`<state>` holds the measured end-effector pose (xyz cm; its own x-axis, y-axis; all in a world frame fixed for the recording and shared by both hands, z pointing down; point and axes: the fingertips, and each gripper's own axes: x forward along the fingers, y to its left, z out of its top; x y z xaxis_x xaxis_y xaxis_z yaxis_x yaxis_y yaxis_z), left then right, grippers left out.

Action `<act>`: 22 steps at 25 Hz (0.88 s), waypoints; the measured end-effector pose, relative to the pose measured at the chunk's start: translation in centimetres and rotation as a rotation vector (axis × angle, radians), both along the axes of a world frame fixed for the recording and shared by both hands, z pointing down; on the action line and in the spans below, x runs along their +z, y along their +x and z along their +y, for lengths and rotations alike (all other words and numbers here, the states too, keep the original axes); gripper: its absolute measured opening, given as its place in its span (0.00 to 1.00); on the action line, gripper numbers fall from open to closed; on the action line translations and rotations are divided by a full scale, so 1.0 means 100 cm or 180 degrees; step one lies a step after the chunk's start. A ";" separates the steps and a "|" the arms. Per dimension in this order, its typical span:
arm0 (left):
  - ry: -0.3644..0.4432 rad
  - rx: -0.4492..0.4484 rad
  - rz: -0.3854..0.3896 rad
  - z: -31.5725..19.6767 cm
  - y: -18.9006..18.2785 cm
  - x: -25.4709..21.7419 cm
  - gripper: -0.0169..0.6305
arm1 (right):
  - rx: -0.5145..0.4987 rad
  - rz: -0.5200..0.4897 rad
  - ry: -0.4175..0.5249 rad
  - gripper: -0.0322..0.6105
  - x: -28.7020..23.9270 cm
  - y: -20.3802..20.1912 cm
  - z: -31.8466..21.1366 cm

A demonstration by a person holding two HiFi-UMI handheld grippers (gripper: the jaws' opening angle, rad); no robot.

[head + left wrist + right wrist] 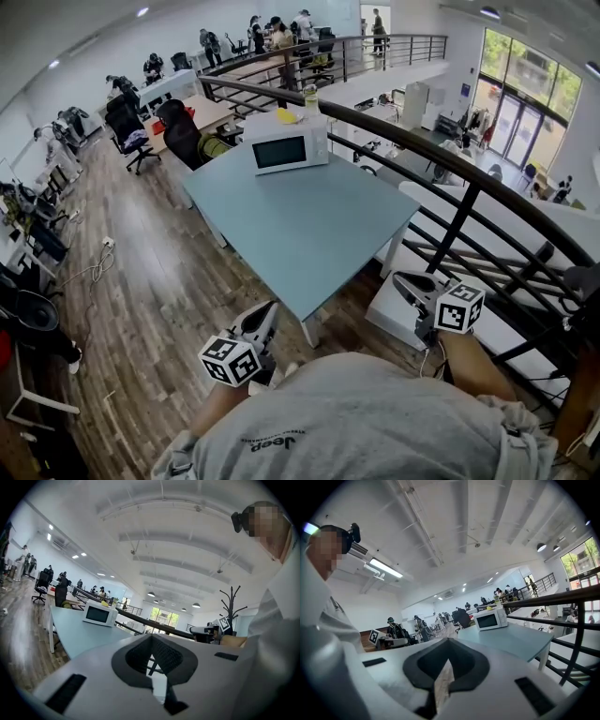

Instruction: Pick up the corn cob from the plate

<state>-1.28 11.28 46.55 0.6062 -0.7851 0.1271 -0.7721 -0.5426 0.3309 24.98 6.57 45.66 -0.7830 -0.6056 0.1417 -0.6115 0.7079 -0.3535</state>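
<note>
No plate or corn cob can be made out for certain. A small yellow thing (286, 115) lies on top of the white microwave (289, 148) at the far end of the blue-grey table (309, 225); it is too small to identify. The same yellow thing (104, 603) shows in the left gripper view. My left gripper (263, 317) is held low near the table's near corner, jaws shut and empty. My right gripper (401, 281) hangs to the table's right, by the railing, also shut with nothing in it. Both point roughly level toward the table.
A black metal railing (441, 155) runs along the table's right side, with a lower floor beyond it. Office chairs (180, 131) and desks with seated people stand past the table. Wooden floor (141, 281) lies to the left.
</note>
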 end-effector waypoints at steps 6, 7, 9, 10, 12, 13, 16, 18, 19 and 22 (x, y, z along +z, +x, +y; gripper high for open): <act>0.0019 0.0210 0.0091 -0.077 -0.052 -0.005 0.04 | 0.0247 0.0032 -0.0009 0.07 -0.008 -0.049 -0.057; 0.0043 0.0256 0.0083 -0.088 -0.059 -0.009 0.04 | 0.0280 0.0048 -0.0001 0.07 -0.010 -0.058 -0.064; 0.0085 0.0325 0.0069 -0.110 -0.076 -0.013 0.04 | 0.0352 0.0058 0.0021 0.07 -0.015 -0.074 -0.082; 0.0090 0.0347 0.0076 -0.121 -0.085 -0.013 0.04 | 0.0384 0.0052 0.0030 0.07 -0.018 -0.083 -0.091; 0.0076 0.0381 0.0103 -0.142 -0.104 -0.012 0.04 | 0.0424 0.0056 0.0046 0.07 -0.022 -0.102 -0.108; 0.0067 0.0397 0.0114 -0.152 -0.113 -0.012 0.04 | 0.0437 0.0067 0.0053 0.07 -0.024 -0.111 -0.117; 0.0037 0.0449 0.0144 -0.179 -0.132 -0.010 0.04 | 0.0491 0.0086 0.0053 0.07 -0.027 -0.132 -0.140; 0.0009 0.0485 0.0157 -0.194 -0.142 -0.007 0.04 | 0.0529 0.0085 0.0036 0.07 -0.027 -0.142 -0.154; -0.0008 0.0501 0.0161 -0.202 -0.146 -0.005 0.04 | 0.0545 0.0090 0.0024 0.07 -0.027 -0.146 -0.160; -0.0046 0.0538 0.0182 -0.224 -0.155 -0.002 0.04 | 0.0588 0.0124 -0.0029 0.07 -0.024 -0.154 -0.177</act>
